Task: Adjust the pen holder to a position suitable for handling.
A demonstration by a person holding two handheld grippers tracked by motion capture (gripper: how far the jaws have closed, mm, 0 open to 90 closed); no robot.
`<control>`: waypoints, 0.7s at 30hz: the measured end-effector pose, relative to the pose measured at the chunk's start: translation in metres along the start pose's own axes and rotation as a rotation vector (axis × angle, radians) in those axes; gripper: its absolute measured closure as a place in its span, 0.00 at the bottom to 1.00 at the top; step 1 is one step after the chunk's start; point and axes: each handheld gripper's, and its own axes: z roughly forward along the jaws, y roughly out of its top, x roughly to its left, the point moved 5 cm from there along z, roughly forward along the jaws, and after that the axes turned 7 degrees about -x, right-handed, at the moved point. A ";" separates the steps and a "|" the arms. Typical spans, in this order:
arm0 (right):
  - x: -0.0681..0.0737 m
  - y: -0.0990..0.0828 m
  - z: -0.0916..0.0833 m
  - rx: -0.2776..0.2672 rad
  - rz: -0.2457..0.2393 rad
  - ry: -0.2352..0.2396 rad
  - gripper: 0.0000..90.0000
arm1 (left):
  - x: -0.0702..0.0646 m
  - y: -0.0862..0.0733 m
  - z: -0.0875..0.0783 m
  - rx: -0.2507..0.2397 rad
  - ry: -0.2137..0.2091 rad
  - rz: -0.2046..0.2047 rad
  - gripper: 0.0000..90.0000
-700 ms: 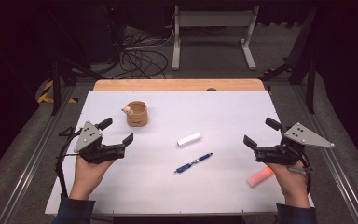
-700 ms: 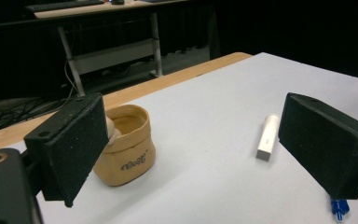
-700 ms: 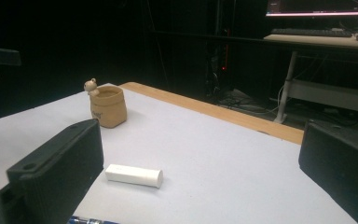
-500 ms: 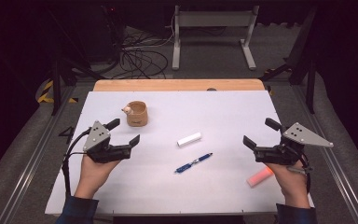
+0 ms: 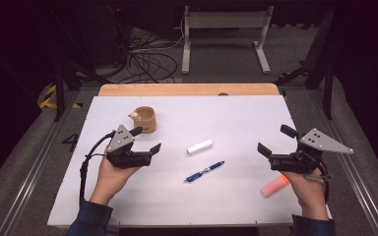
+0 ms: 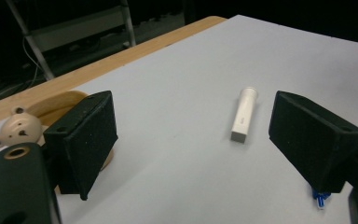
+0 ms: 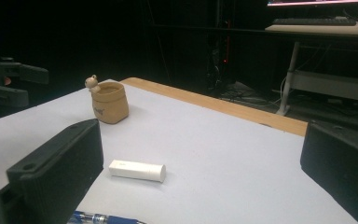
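My left gripper [image 5: 146, 138] hovers open over the left part of the white table [image 5: 236, 113], just in front of a brown cup with a small bear figure [image 5: 145, 119]. In the left gripper view the jaws stand wide with nothing between them, the cup [image 6: 51, 107] is behind the left jaw, and a white tube [image 6: 244, 114] lies ahead. That white tube [image 5: 200, 146] rests mid-table, with a blue pen [image 5: 204, 171] in front of it. My right gripper [image 5: 274, 139] is open at the right, above an orange marker [image 5: 274, 186].
A wooden strip [image 5: 187, 89] runs along the table's far edge. Beyond it are a metal stand [image 5: 224, 34] and cables [image 5: 147, 61] on the dark floor. The right gripper view shows the tube [image 7: 137, 171], the cup [image 7: 109, 103], the pen [image 7: 107, 218] and the other gripper [image 7: 9, 84].
My left gripper has moved right, toward the middle of the table, and turned its jaws toward the tube. The right gripper and the objects have stayed put.
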 end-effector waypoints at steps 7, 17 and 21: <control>0.001 0.000 0.000 0.006 -0.003 0.003 0.00 | -0.007 -0.004 0.017 0.031 -0.057 0.008 0.24; 0.002 0.000 0.000 0.015 -0.008 0.011 0.01 | -0.025 -0.010 0.053 0.125 -0.144 0.057 0.30; 0.002 0.000 0.000 0.019 -0.011 0.013 0.01 | -0.027 -0.013 0.063 0.153 -0.160 0.056 0.31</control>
